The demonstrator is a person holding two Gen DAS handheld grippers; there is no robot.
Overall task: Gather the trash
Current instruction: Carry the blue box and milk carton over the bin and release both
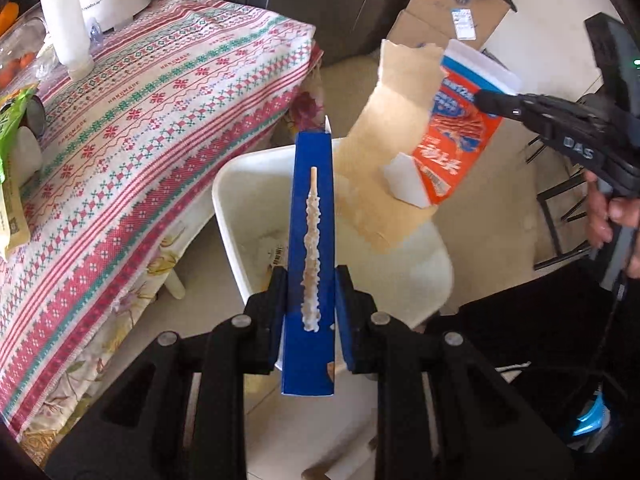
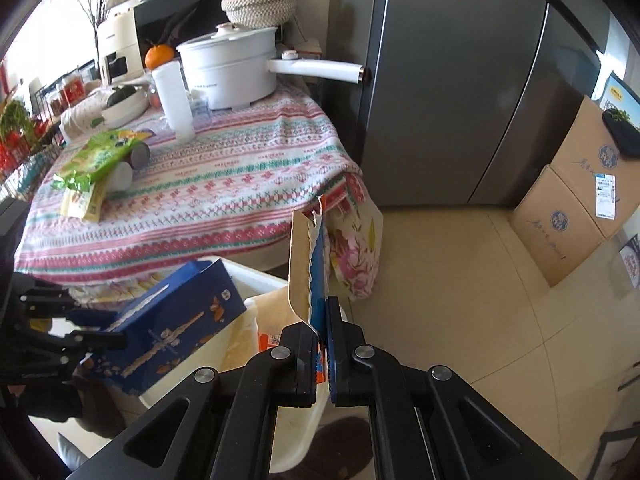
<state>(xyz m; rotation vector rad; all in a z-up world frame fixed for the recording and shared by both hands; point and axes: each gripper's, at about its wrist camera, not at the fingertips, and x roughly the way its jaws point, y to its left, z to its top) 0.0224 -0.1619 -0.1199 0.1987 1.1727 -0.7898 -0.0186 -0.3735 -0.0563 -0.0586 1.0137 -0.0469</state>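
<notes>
- Left wrist view: left gripper (image 1: 310,300) clamps a blue snack box (image 1: 310,240) above the white bin (image 1: 248,200).
- Right gripper (image 2: 320,344) grips a torn orange carton (image 2: 308,268) over the bin's rim.

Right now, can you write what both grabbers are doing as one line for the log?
left gripper: shut on blue box | right gripper: shut on torn orange carton | both over white bin
</notes>
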